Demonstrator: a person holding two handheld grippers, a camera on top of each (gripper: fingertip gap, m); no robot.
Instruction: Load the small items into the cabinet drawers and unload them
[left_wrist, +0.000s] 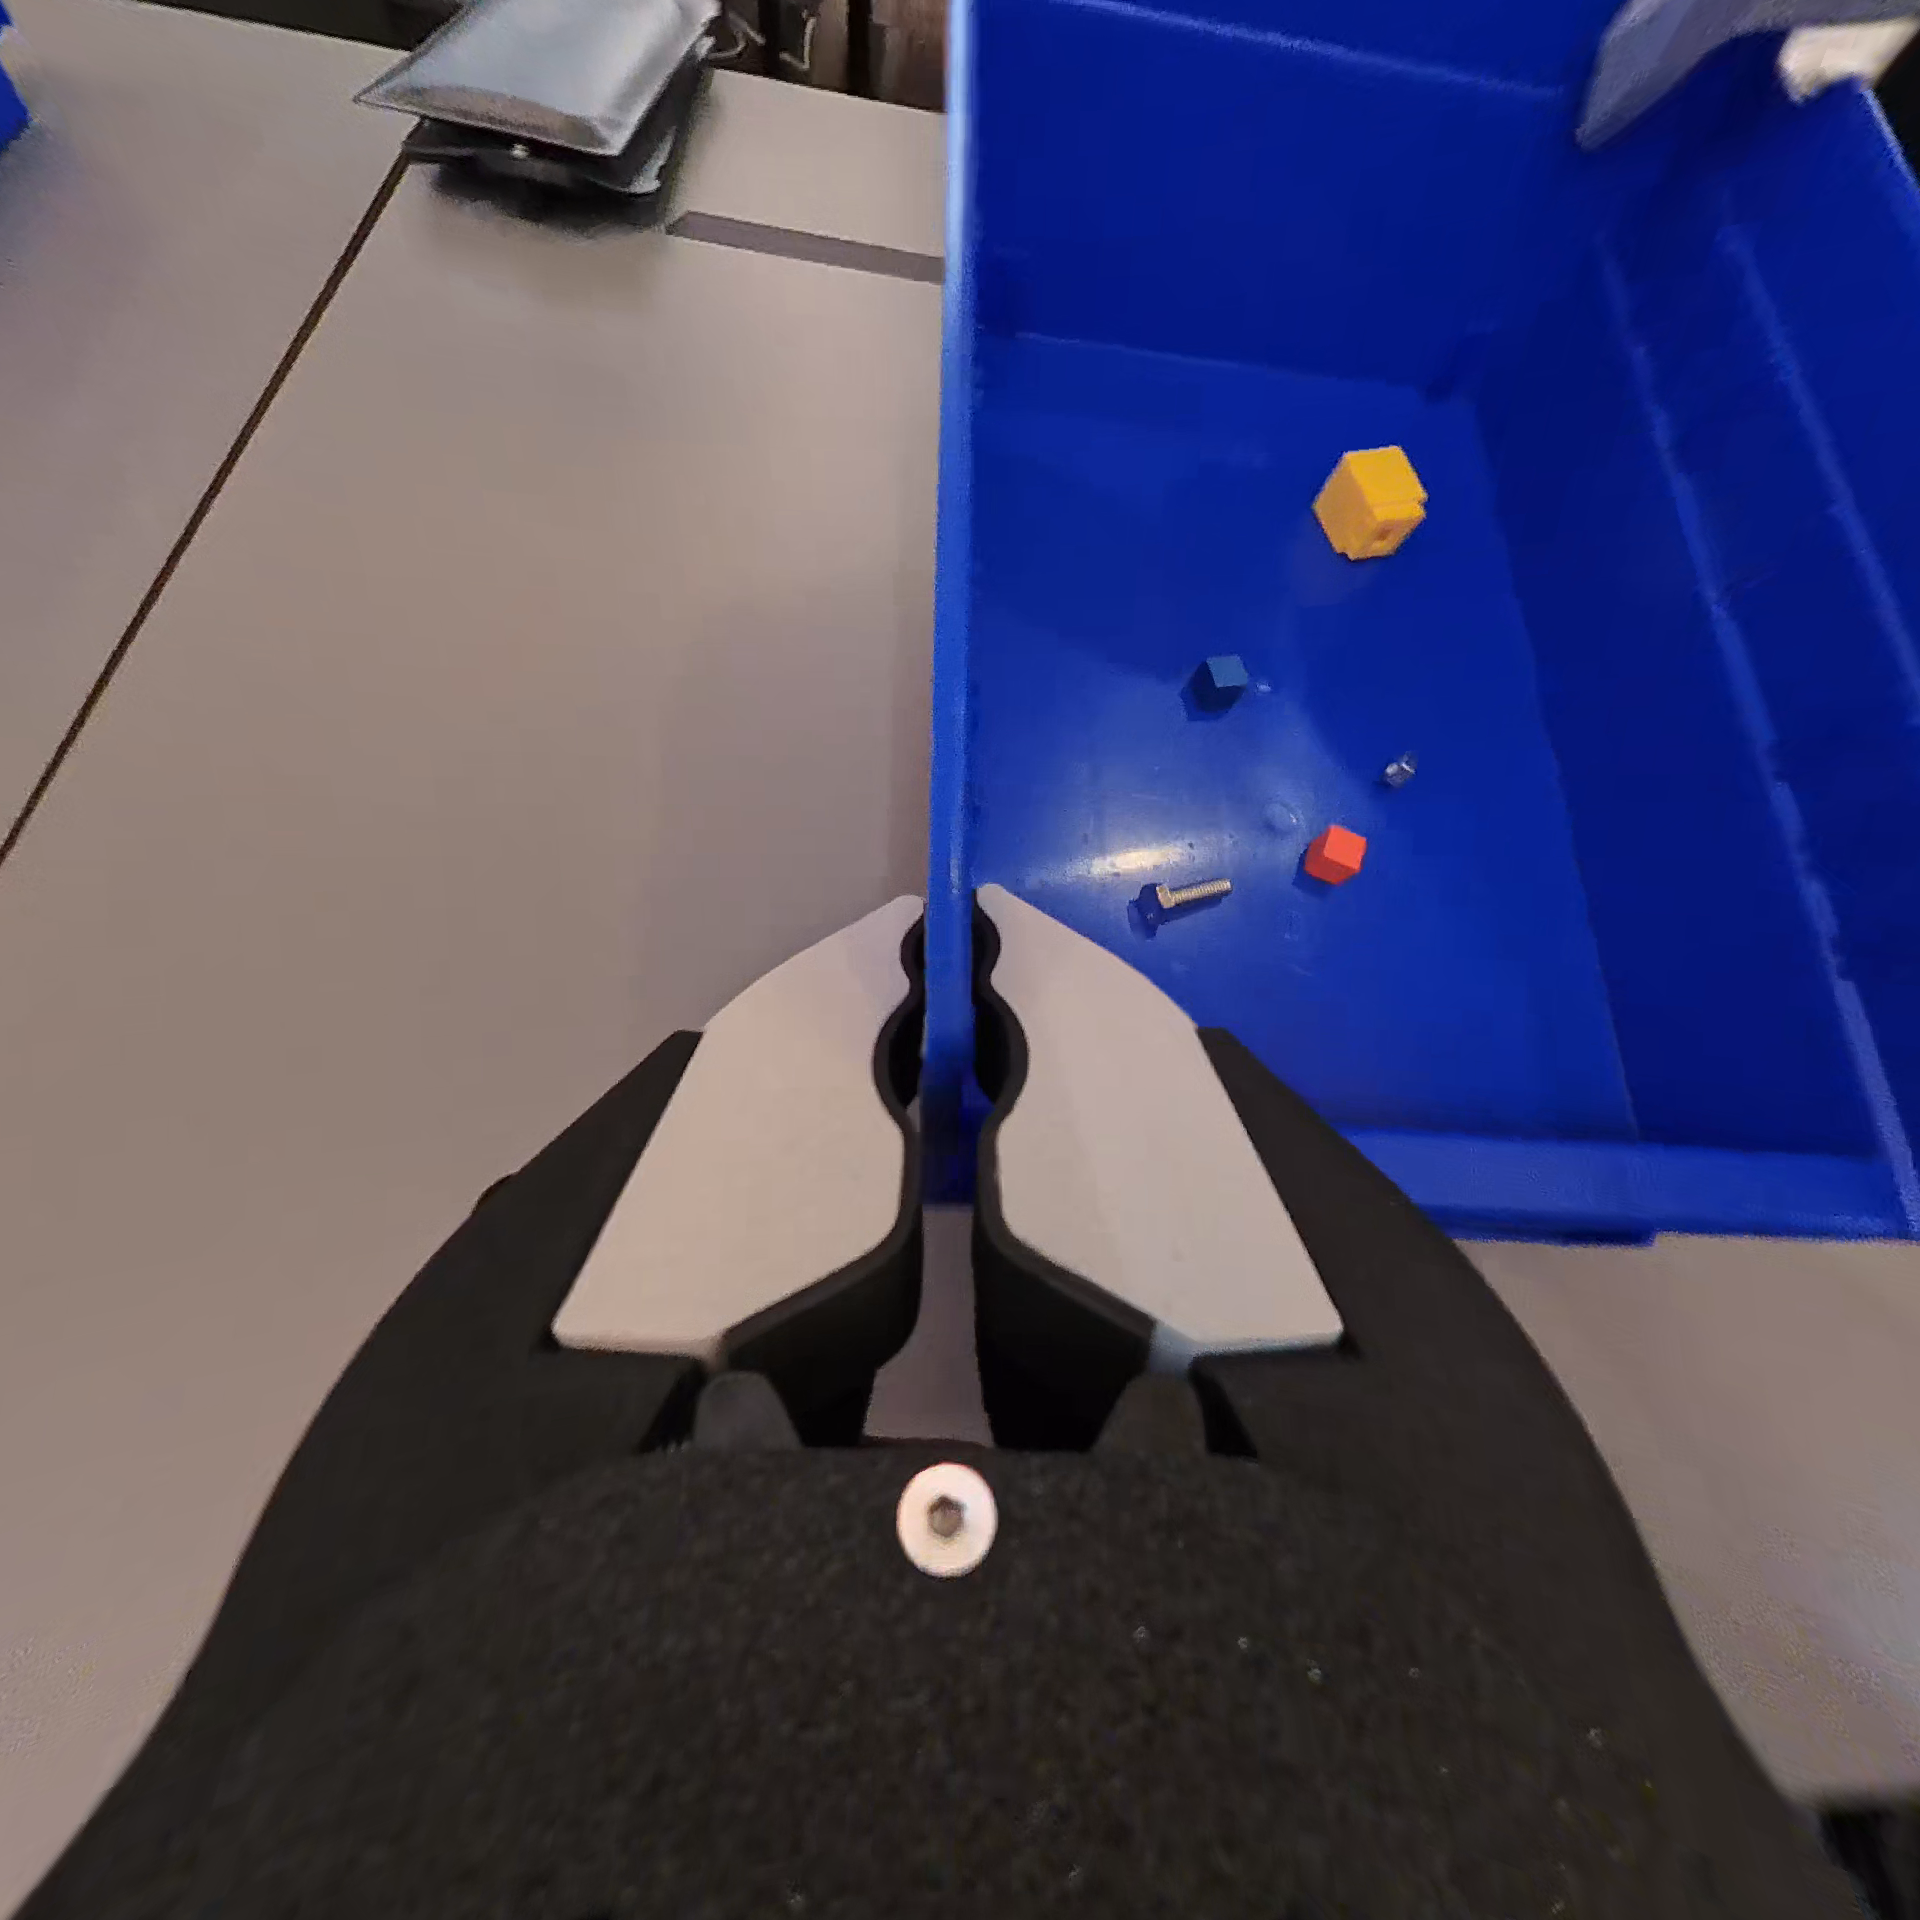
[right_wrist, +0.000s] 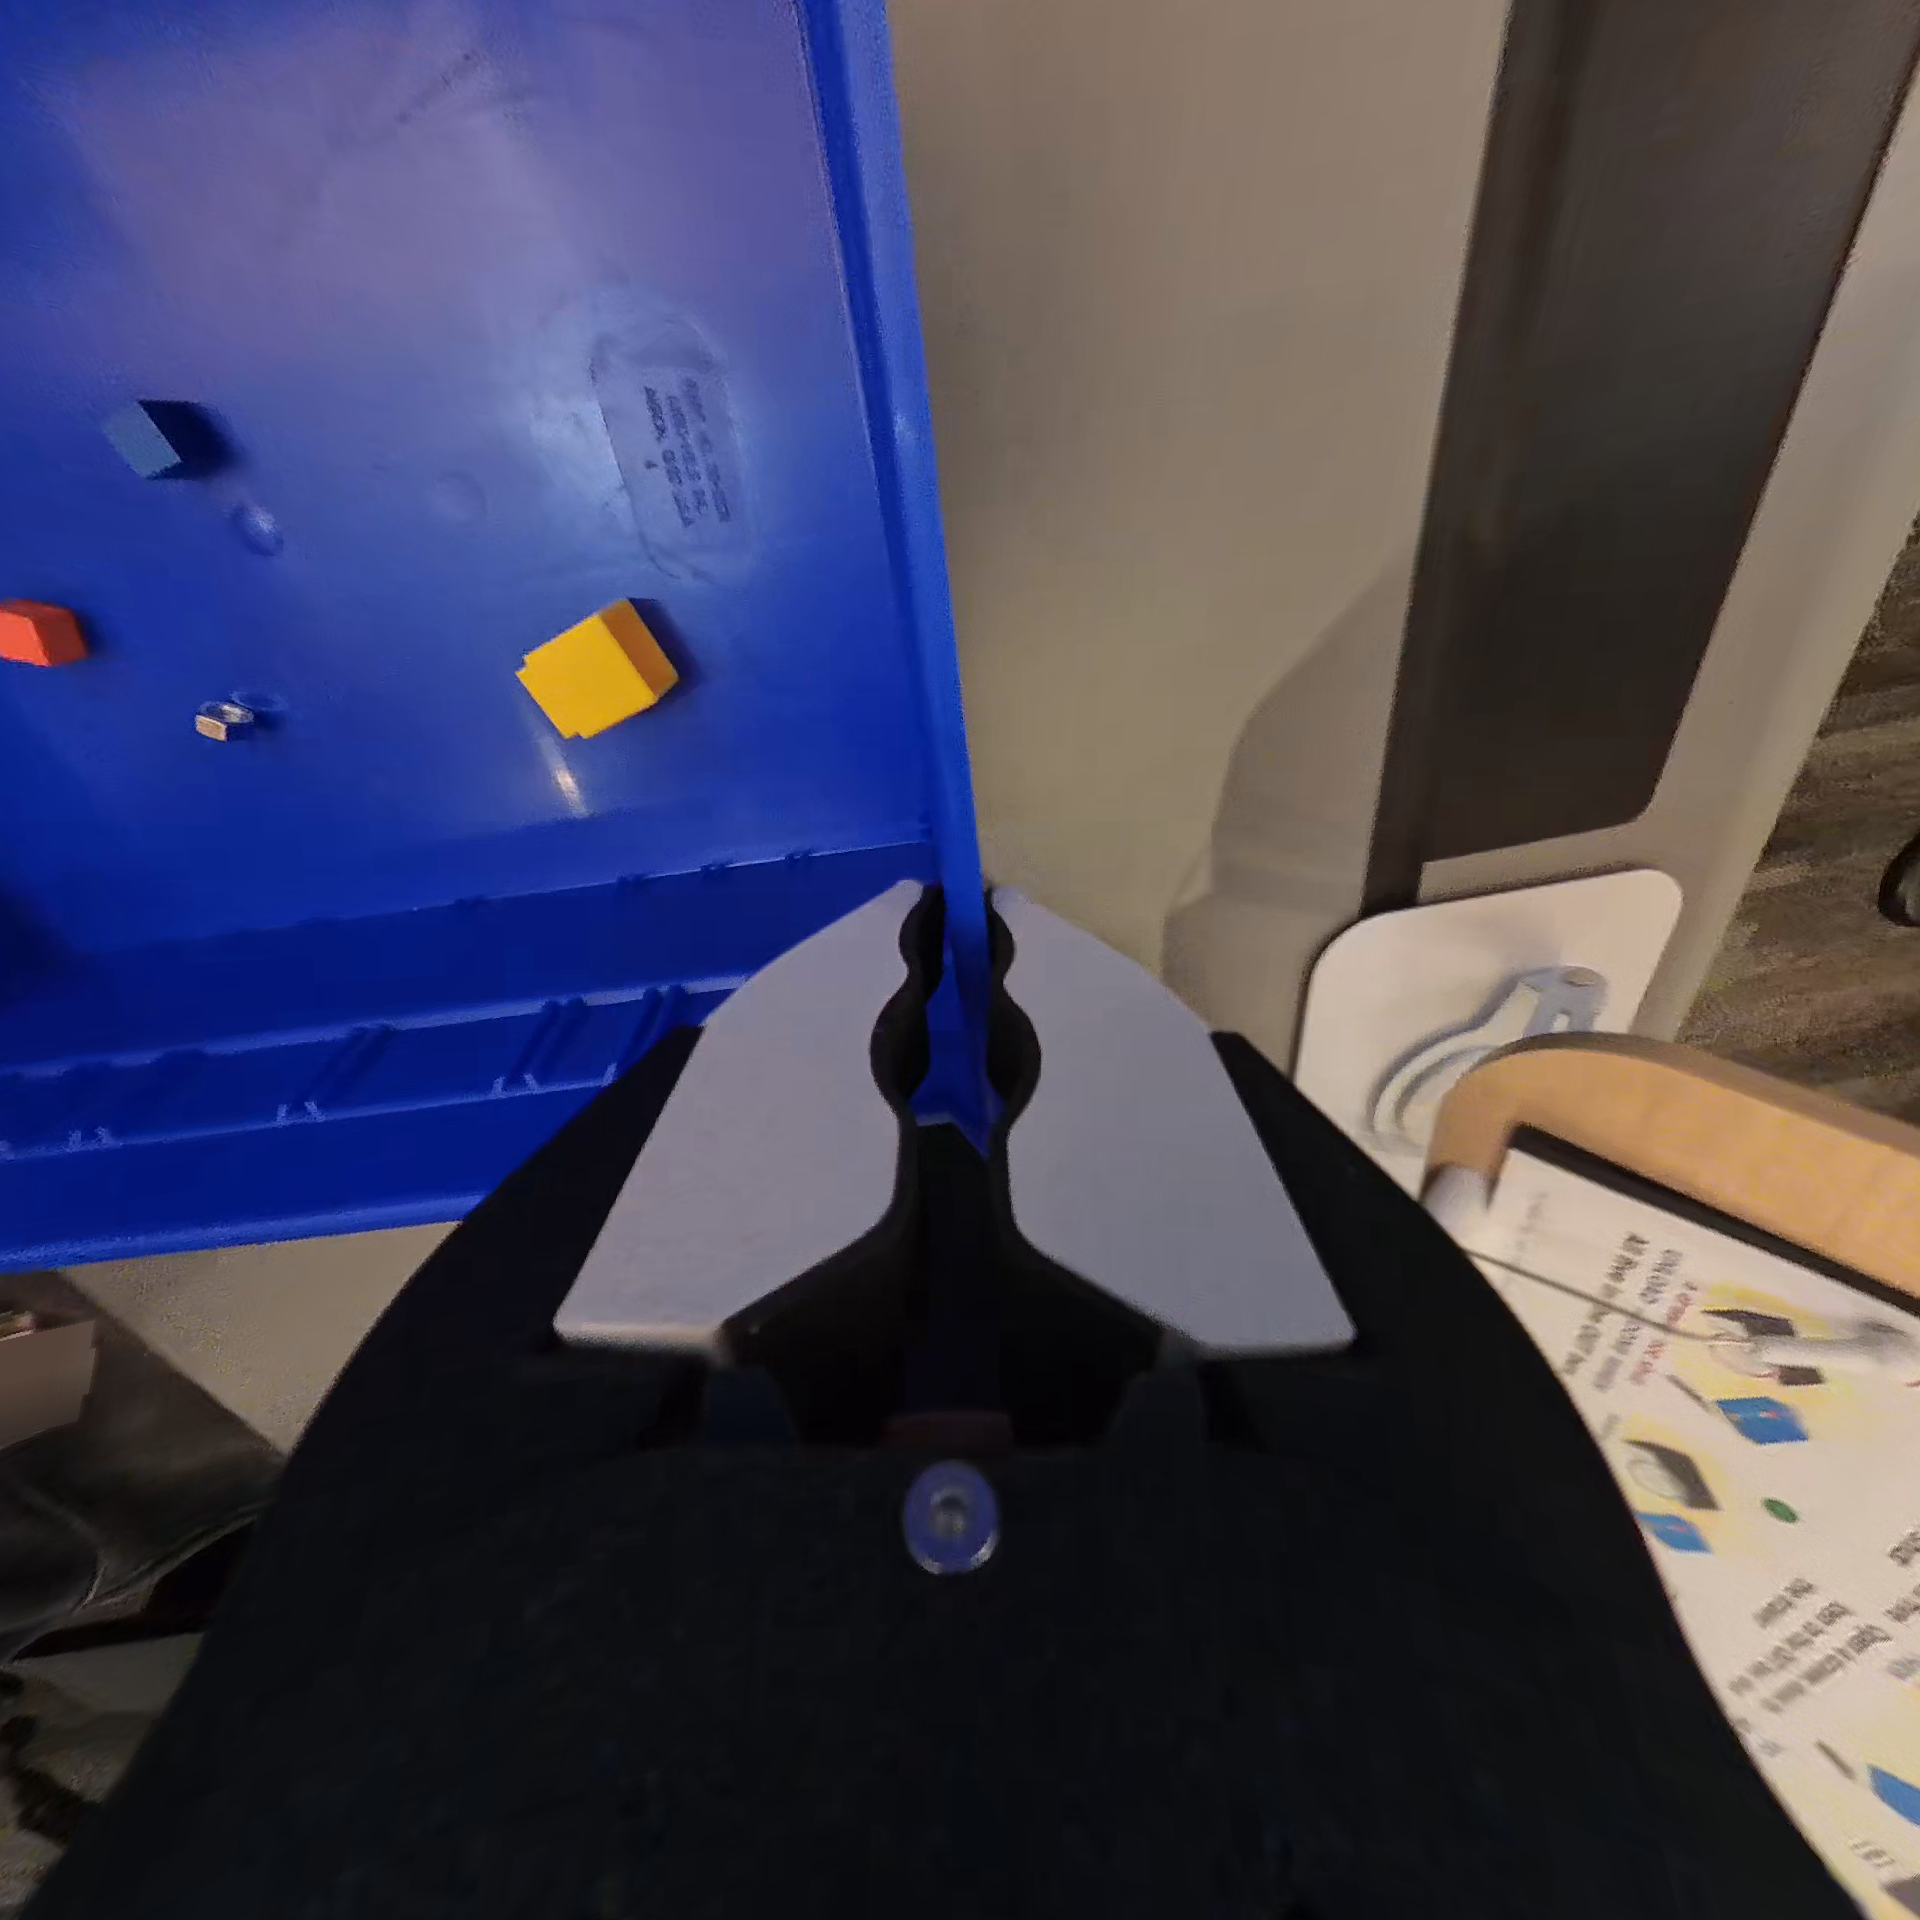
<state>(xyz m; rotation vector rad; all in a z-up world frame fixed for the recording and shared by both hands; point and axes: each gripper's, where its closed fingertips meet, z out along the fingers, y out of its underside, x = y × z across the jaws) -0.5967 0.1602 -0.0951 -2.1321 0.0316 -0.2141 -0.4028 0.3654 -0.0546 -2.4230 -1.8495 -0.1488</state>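
The blue bin (left_wrist: 1558, 727) sat on the gray tabletop (left_wrist: 520, 675), pinched at opposite side walls between our two pairs of tongs. Our left tongs (left_wrist: 951, 914) were clamped narrow on the bin's left wall, one finger inside, one outside. Our right tongs (right_wrist: 956, 904) gripped the opposite wall the same way near a corner. Loose on the bin floor lay the small items: a yellow block (left_wrist: 1369, 502), a small blue cube (left_wrist: 1218, 681), a red cube (left_wrist: 1334, 854), a silver bolt (left_wrist: 1190, 896) and a metal nut (left_wrist: 1401, 769), all well apart from one another.

We judged the step in hand to be moving or tipping the bin with both grips. To do it well, we reckoned both tongs needed to stay firmly shut and travel together at the same height, since the thin walls could flex or slip free. A slow, even tilt seemed wise too, as the bolt and nut looked likely to roll and the cubes to slide toward the low side. No cabinet drawers showed in either view. Beyond the bin lay a dark pouch (left_wrist: 540, 83); by our right tongs sat a printed sheet (right_wrist: 1714, 1455).
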